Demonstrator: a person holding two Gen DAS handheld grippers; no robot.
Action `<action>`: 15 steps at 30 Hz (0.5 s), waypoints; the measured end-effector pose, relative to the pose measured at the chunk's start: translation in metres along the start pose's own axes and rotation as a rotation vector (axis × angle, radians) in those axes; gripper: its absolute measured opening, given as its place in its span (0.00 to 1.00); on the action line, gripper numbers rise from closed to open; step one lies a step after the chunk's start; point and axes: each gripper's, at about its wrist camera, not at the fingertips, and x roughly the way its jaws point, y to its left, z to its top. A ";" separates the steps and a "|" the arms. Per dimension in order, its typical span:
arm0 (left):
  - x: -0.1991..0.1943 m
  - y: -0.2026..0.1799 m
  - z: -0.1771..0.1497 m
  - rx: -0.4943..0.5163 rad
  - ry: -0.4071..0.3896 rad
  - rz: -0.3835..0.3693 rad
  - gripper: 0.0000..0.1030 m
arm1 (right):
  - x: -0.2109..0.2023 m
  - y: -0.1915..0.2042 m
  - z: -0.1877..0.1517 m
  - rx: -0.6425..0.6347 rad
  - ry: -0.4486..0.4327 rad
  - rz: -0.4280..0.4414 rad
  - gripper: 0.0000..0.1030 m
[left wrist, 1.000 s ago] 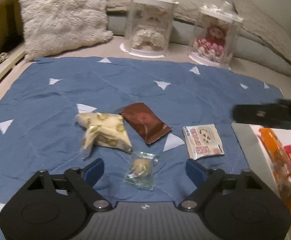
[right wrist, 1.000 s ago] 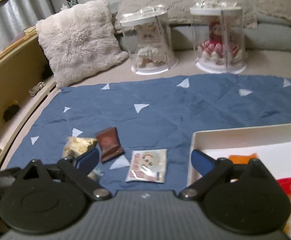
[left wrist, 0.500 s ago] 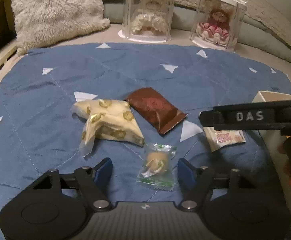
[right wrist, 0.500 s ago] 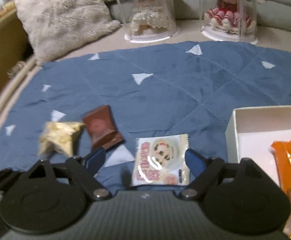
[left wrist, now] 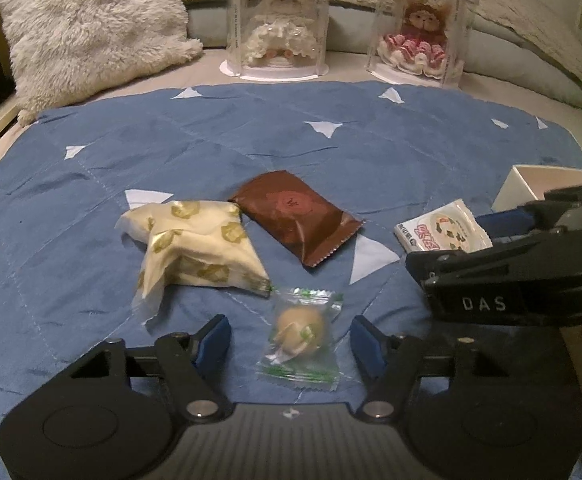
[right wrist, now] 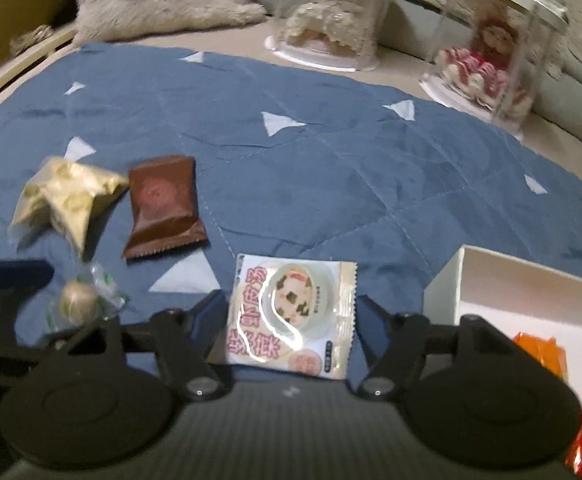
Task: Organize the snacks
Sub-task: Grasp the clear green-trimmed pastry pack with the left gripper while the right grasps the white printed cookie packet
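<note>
1. The left gripper (left wrist: 291, 340) points down at the bed. Its blue fingers are closing around a clear-wrapped round candy (left wrist: 299, 334) that lies between them, with a gap still showing on both sides.
2. The right gripper (right wrist: 291, 312) is closing the same way around a flat white cookie packet (right wrist: 291, 314); its pads look just beside the packet edges, and firm contact cannot be confirmed.
3. Each tool likely brackets one snack so both can go into the box together.
4. From the left gripper, a cream patterned pouch (left wrist: 195, 248) lies at 11 o'clock and a brown packet (left wrist: 297, 220) at 12 o'clock.
5. A white box (right wrist: 531, 300), at 3 o'clock from the right gripper, already holds an orange packet (right wrist: 543, 354).
6. Everything rests on a blue quilt (left wrist: 251, 132) with white triangles. At 12 o'clock, far back, are a fluffy pillow (left wrist: 87, 28) and two clear doll cases (left wrist: 277, 20).
</note>
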 end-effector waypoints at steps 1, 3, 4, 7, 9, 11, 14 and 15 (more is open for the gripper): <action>0.000 -0.002 0.000 0.011 0.000 0.005 0.60 | 0.000 -0.001 0.000 -0.010 0.000 0.005 0.71; 0.001 -0.005 0.000 0.023 -0.001 0.008 0.57 | -0.002 -0.002 -0.001 -0.026 -0.005 0.020 0.68; 0.001 -0.005 0.000 0.025 0.000 0.007 0.55 | -0.004 -0.002 0.002 -0.035 -0.005 0.040 0.62; 0.000 -0.004 0.000 0.024 -0.001 0.009 0.49 | -0.005 -0.002 0.003 -0.031 0.003 0.085 0.60; 0.000 -0.002 0.000 0.017 -0.002 0.012 0.46 | -0.005 -0.002 0.003 -0.035 -0.001 0.095 0.59; -0.001 0.000 0.001 0.006 -0.003 0.009 0.43 | -0.006 -0.004 0.005 -0.024 -0.006 0.119 0.59; -0.001 0.001 0.002 0.003 -0.004 0.006 0.42 | -0.011 -0.003 0.009 -0.014 -0.023 0.137 0.58; -0.001 0.001 0.002 0.004 -0.005 0.005 0.40 | -0.012 -0.004 0.010 -0.010 -0.027 0.140 0.58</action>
